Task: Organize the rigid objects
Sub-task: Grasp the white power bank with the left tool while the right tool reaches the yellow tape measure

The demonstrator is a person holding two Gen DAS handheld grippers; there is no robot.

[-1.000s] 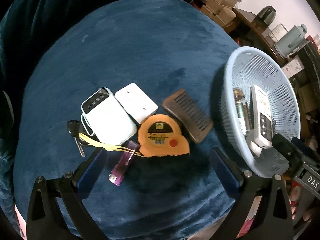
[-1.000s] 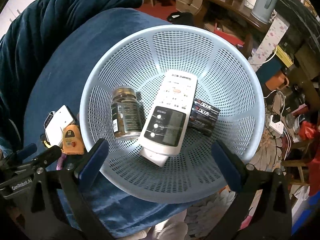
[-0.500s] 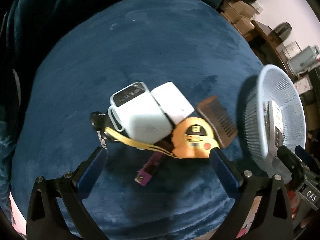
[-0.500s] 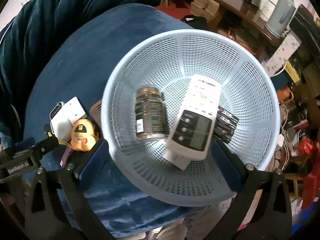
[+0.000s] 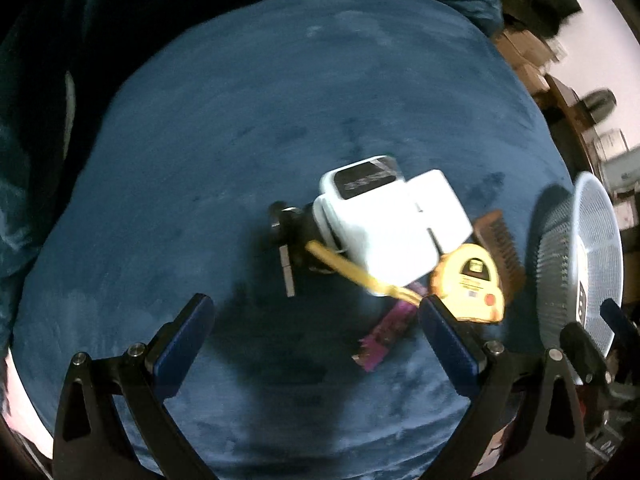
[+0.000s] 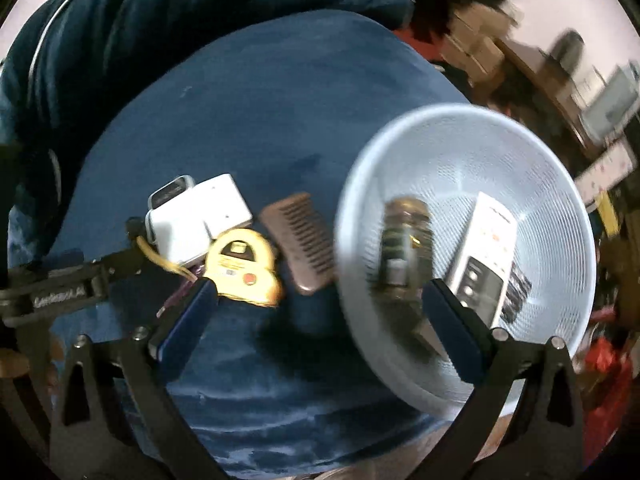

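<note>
On the blue cushion lie a white power bank [image 5: 372,232], a white flat box [image 5: 440,200], an orange tape measure [image 5: 468,280], a brown comb [image 5: 502,248], a purple lighter [image 5: 386,336] and a dark key [image 5: 286,256]. A pale blue mesh basket [image 6: 520,152] holds a jar [image 6: 404,248], a white remote [image 6: 484,248] and a dark battery pack [image 6: 518,292]. My left gripper [image 5: 316,344] hangs open just in front of the key and lighter. My right gripper [image 6: 316,320] is open over the cushion, between the tape measure [image 6: 240,264] and the basket's near rim.
Dark blue bedding [image 6: 160,24] rises behind the cushion. Cardboard boxes [image 6: 476,44], a dark wooden table with a kettle [image 6: 568,52] and clutter stand at the right beyond the basket. Bare cushion [image 5: 240,120] stretches to the left and far side.
Both grippers have swung left. In the left view the object pile slid right and the basket moved to the edge. In the right view the basket slid right, revealing comb and tape measure.
</note>
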